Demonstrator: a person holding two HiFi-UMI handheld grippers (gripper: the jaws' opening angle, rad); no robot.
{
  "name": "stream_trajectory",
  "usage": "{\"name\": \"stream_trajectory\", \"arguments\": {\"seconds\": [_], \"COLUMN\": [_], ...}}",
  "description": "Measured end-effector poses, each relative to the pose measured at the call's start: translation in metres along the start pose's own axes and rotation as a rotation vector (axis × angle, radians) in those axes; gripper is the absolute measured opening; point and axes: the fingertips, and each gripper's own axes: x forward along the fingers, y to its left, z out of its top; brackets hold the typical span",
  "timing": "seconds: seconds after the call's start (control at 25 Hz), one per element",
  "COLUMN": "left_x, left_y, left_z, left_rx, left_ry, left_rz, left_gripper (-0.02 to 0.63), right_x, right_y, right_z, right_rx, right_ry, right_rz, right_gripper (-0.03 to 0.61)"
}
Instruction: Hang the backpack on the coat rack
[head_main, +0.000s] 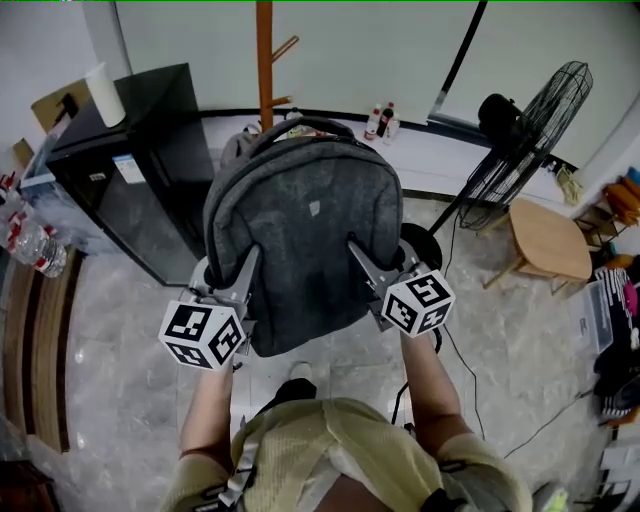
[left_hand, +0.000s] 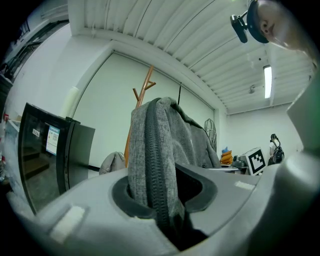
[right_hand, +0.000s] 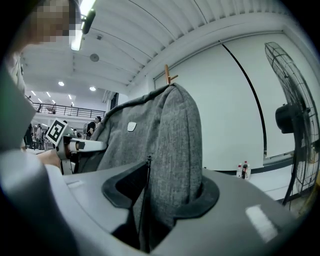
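Note:
A grey backpack (head_main: 300, 230) hangs in the air between my two grippers, with its top handle toward the wall. My left gripper (head_main: 235, 275) is shut on its left side edge, where fabric and a zipper (left_hand: 155, 150) fill the jaws. My right gripper (head_main: 370, 265) is shut on the right side edge (right_hand: 165, 145). The wooden coat rack (head_main: 264, 60) stands just beyond the backpack by the wall. Its forked pegs (left_hand: 142, 92) show above the bag in the left gripper view, and only a peg tip (right_hand: 169, 77) shows in the right gripper view.
A black cabinet (head_main: 140, 170) with a paper roll (head_main: 105, 95) on top stands left of the rack. A standing fan (head_main: 530, 130) and a wooden stool (head_main: 548, 240) are on the right. Small bottles (head_main: 380, 122) sit on the ledge by the wall. Cables run over the marble floor.

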Motion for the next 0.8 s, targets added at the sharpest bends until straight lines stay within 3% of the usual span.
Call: {"name": "stream_trajectory", "arguments": {"seconds": [0.36, 0.8], "left_x": [0.051, 0.112], "left_y": [0.036, 0.054], "left_z": [-0.002, -0.009], "left_rx": [-0.015, -0.053], "left_ry": [0.022, 0.037], "left_rz": [0.032, 0.153], "left_gripper": [0.100, 0.100], "right_x": [0.058, 0.113], "right_y": [-0.039, -0.100], "right_z": [-0.004, -0.005], "right_rx": [0.016, 0.023], "right_ry": [0.030, 0.092], "right_rz": [0.032, 0.129], "right_gripper": [0.181, 0.183]}}
